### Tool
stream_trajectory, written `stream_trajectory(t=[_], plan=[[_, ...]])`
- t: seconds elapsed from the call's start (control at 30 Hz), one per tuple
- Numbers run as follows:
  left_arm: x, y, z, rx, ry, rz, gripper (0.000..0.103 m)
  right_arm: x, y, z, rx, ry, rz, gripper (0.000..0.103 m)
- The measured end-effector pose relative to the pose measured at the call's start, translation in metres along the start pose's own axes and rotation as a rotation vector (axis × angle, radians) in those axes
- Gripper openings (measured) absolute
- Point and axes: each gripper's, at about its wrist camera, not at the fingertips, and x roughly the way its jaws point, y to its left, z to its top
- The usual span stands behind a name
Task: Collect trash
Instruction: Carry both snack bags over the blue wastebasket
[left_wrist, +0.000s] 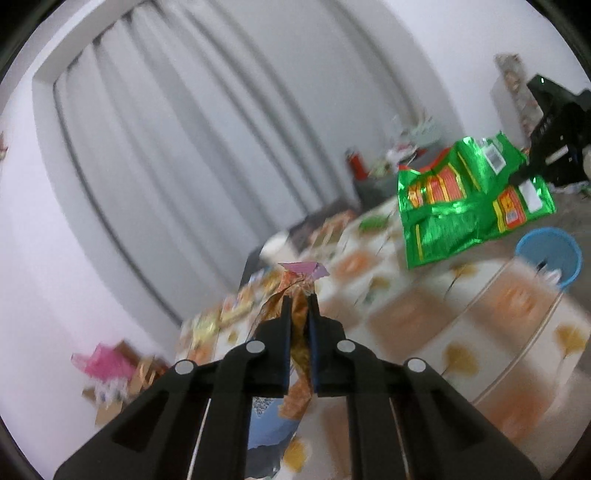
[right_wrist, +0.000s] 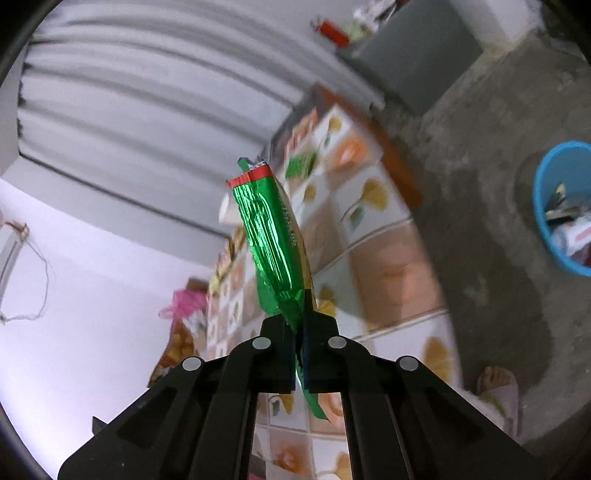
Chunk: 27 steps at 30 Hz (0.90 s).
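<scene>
My left gripper is shut on a crumpled orange and gold wrapper with a pink tip, held up above the patterned tablecloth. My right gripper is shut on a shiny green foil snack bag with a red top edge. In the left wrist view that same green foil bag hangs at the right from the other gripper's black body. A blue bin with trash in it stands on the floor at the right; the blue bin also shows past the table's edge in the left wrist view.
More wrappers lie on the far part of the table. A pink bag and cardboard boxes sit by the wall. Grey curtains hang behind. A person's foot rests on the concrete floor near the table's edge. A grey cabinet stands beyond.
</scene>
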Motion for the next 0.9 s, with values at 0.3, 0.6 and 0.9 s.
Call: stream_trajectory(t=[0.3, 0.6, 0.9], plan=[[-0.008, -0.102, 0.113, 0.095, -0.234, -0.254, 0.007, -0.137, -0.085, -0.002, 0.141, -0.283, -0.043, 0.001], [0.038, -0.281, 0.208, 0.18, -0.236, -0.642, 0.008, -0.17, -0.206, -0.015, 0.381, -0.395, -0.144, 0.001], [0.164, -0.458, 0.215, 0.21, 0.13, -0.973, 0.01, -0.114, -0.316, 0.008, 0.586, -0.395, -0.085, 0.002]])
